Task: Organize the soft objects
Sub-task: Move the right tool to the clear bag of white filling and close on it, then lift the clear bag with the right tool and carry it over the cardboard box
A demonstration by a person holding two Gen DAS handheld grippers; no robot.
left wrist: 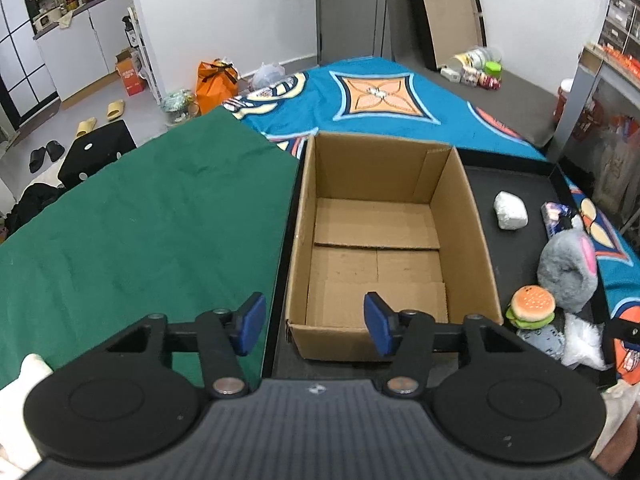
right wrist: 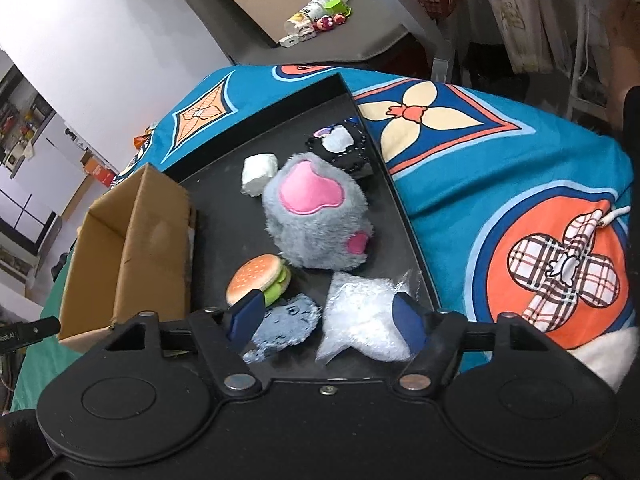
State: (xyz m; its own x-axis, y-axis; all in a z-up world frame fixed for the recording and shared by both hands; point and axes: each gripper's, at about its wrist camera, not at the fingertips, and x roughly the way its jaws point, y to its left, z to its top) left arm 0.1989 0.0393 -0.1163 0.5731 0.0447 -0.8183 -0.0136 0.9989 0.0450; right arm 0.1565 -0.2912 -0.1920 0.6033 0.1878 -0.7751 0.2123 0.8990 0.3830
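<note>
Six soft things lie on the black tray [right wrist: 404, 216] ahead of my right tool [right wrist: 326, 316]: nearest, between its spread, empty pads, a clear crinkly bag [right wrist: 362, 320] and a blue-grey fuzzy patch [right wrist: 290, 320]; beyond, burger toy [right wrist: 258, 278], grey plush [right wrist: 316, 216], white lump [right wrist: 258, 174], dark pouch [right wrist: 342, 144]. Closing here, I might pinch both at once, or the bag could slip. Only my left tool [left wrist: 315, 328], also spread and empty, sees into the bare cardboard box [left wrist: 380, 240] just ahead.
</note>
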